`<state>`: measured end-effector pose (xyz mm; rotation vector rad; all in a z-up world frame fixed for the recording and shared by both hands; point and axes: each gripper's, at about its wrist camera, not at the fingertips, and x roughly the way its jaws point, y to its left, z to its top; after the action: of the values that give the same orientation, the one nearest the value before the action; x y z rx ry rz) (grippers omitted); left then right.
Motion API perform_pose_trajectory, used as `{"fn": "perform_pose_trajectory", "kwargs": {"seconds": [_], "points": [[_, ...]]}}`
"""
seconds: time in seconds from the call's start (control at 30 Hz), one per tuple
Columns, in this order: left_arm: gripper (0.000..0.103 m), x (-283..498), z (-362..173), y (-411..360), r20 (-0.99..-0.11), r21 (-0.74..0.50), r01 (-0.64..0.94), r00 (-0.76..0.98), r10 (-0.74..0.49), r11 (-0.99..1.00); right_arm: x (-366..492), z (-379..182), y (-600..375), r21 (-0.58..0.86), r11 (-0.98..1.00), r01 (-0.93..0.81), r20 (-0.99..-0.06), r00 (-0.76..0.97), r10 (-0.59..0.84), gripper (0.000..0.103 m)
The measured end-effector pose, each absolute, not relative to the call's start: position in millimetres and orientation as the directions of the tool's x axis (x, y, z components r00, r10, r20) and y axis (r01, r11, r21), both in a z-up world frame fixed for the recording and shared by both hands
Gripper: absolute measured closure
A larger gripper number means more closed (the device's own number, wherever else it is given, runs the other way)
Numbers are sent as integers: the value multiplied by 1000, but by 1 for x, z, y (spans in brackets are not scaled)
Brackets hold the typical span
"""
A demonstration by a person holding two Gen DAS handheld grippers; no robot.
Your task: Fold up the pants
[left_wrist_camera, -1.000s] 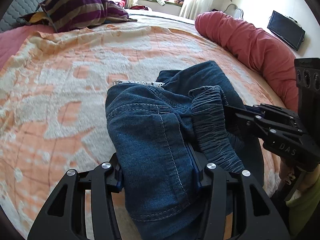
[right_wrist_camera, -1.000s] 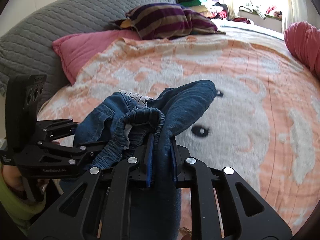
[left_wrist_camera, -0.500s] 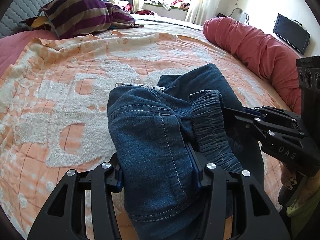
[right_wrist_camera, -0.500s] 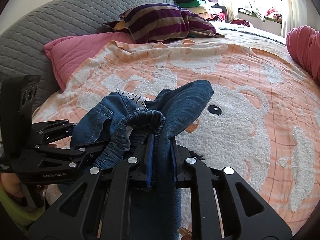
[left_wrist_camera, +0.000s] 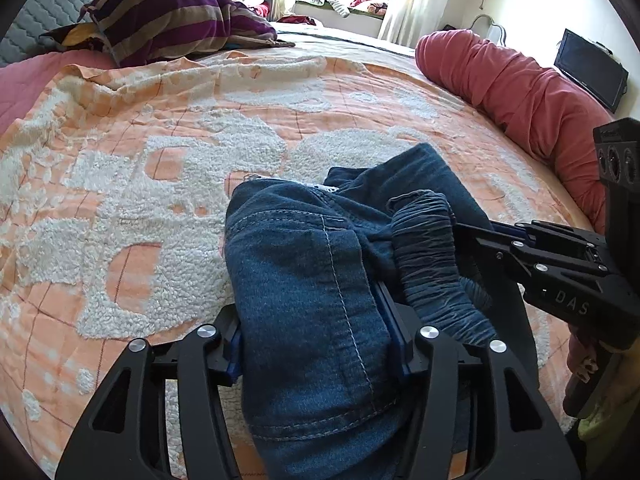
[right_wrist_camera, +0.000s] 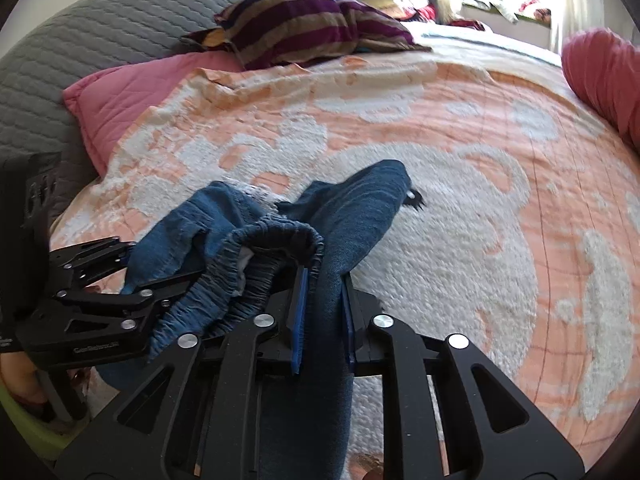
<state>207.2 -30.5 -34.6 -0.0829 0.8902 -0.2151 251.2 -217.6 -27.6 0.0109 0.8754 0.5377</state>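
Dark blue denim pants hang bunched between both grippers, just above an orange and white blanket. My left gripper holds a thick fold with a stitched seam; its jaws are opening, and the denim still fills the gap. My right gripper pinches a narrower fold beside the gathered elastic waistband; its jaws are also opening, with cloth still between the pads. In the left wrist view the right gripper sits against the waistband. A pant end points out over the blanket.
A striped purple pillow and a pink pillow lie against the grey quilted headboard. A long red bolster lines the bed's right side. A dark screen stands by the wall.
Both grippers have moved forward and a little down over the blanket, carrying the pants with them. The pads of each gripper stand slightly wider apart than before.
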Motion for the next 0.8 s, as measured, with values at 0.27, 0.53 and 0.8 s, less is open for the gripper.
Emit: {"fn": "perform_pose_trajectory", "kwargs": {"seconds": [0.27, 0.53, 0.8], "points": [[40, 207, -42, -27, -774, -156, 136, 598, -207, 978, 259, -50, -236, 251, 906, -342, -789, 470, 396, 66], [39, 204, -45, -26, -778, -158, 131, 594, -205, 979, 258, -55, -233, 174, 925, -337, -814, 479, 328, 52], [39, 201, -44, -26, -784, -159, 119, 588, -199, 980, 252, -52, -232, 130, 923, -363, -812, 495, 309, 46]]}}
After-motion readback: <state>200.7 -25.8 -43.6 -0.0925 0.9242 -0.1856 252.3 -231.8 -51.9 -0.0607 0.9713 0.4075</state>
